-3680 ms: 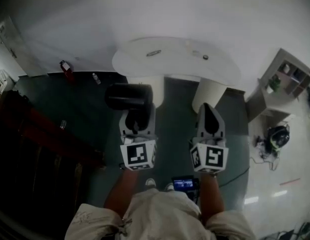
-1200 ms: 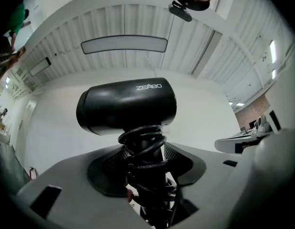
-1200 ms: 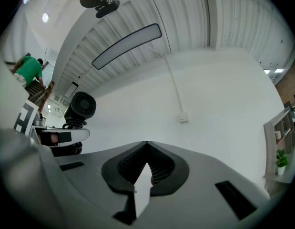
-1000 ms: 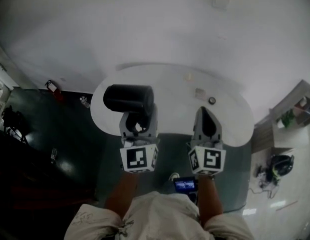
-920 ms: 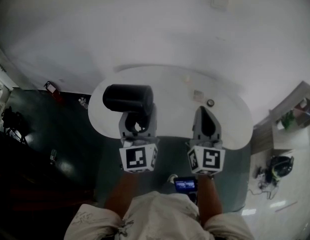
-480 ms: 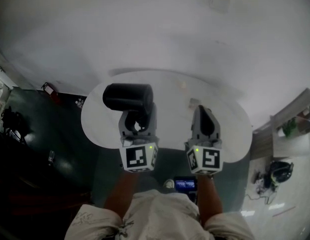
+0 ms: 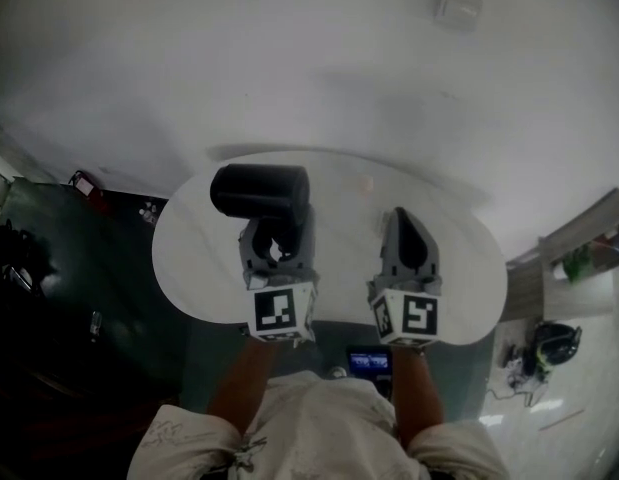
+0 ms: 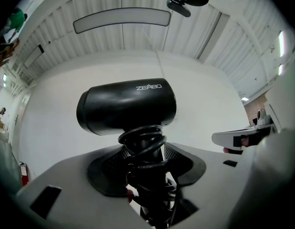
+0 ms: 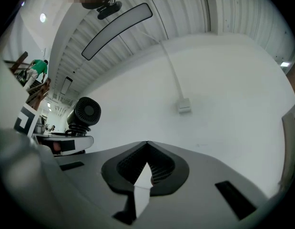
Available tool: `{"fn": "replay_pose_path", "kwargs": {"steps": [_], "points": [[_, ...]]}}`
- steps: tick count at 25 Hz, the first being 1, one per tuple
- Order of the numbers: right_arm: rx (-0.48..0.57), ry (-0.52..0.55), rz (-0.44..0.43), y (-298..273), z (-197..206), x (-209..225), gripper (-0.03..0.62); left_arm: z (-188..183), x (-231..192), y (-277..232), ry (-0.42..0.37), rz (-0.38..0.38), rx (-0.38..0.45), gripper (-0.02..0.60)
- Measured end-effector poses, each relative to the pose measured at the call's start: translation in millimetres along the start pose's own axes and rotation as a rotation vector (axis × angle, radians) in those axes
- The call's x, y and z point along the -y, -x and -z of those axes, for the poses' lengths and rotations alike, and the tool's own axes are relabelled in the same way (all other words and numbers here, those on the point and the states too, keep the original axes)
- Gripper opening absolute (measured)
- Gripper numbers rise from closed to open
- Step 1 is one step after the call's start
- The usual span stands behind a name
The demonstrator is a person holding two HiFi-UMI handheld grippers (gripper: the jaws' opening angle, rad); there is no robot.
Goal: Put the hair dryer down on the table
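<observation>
Head view, looking steeply down: a white oval table (image 7: 189,268) stands against a white wall (image 7: 289,58). Its near edge curves just beneath the marker cubes of both grippers. Bare tabletop lies open left of the left gripper, between the two grippers, and out to the right of the right gripper. Dark green floor (image 7: 79,258) surrounds the table's left end, and a shelf unit (image 7: 589,253) sits at the right edge of the picture, well apart from the table.

The left gripper (image 7: 279,230) reaches over the table's left half. Its jaws are clamped on the handle of a black hair dryer (image 7: 259,190), which has a black cord (image 8: 142,140) coiled around it. The dryer's barrel lies crosswise just beyond the jaw tips, nozzle end toward the left. It seems to be held clear of the tabletop, though the steep angle makes that gap hard to judge.

The right gripper (image 7: 399,218) hangs beside it over the table's right half, apart from the dryer. Its jaws are closed tip to tip with nothing between them.

The lower handle is hidden inside the left jaws. A small pale speck on the table beyond the grippers is too blurred to identify. A wall box (image 7: 457,6) sits high on the wall.
</observation>
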State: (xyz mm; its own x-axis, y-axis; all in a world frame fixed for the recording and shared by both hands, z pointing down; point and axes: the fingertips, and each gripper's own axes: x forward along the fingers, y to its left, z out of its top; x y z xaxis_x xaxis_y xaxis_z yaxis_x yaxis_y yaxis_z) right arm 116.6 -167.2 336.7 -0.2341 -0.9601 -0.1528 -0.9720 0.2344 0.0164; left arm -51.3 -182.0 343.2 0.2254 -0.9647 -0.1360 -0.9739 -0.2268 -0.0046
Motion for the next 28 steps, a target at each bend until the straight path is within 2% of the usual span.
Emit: {"fn": "replay_pose_path", "kwargs": {"steps": [6,12,17,22,28], "points": [[-0.019,-0.007,0.009,-21,12,-7,-0.003,18,-13,-20,-0.03,0.022,-0.023,0.229],[-0.041,-0.002,0.013,-33,23,-9,-0.003,69,-12,-37,-0.02,0.049,-0.141,0.229],[-0.057,0.003,0.025,-36,30,-10,-0.003,126,-10,-45,0.005,0.072,-0.292,0.229],[-0.071,0.013,0.032,-37,36,-8,-0.003,197,-5,-48,0.049,0.102,-0.478,0.229],[-0.099,0.011,0.052,-35,46,1,-0.003,281,4,-40,0.044,0.116,-0.707,0.229]]}}
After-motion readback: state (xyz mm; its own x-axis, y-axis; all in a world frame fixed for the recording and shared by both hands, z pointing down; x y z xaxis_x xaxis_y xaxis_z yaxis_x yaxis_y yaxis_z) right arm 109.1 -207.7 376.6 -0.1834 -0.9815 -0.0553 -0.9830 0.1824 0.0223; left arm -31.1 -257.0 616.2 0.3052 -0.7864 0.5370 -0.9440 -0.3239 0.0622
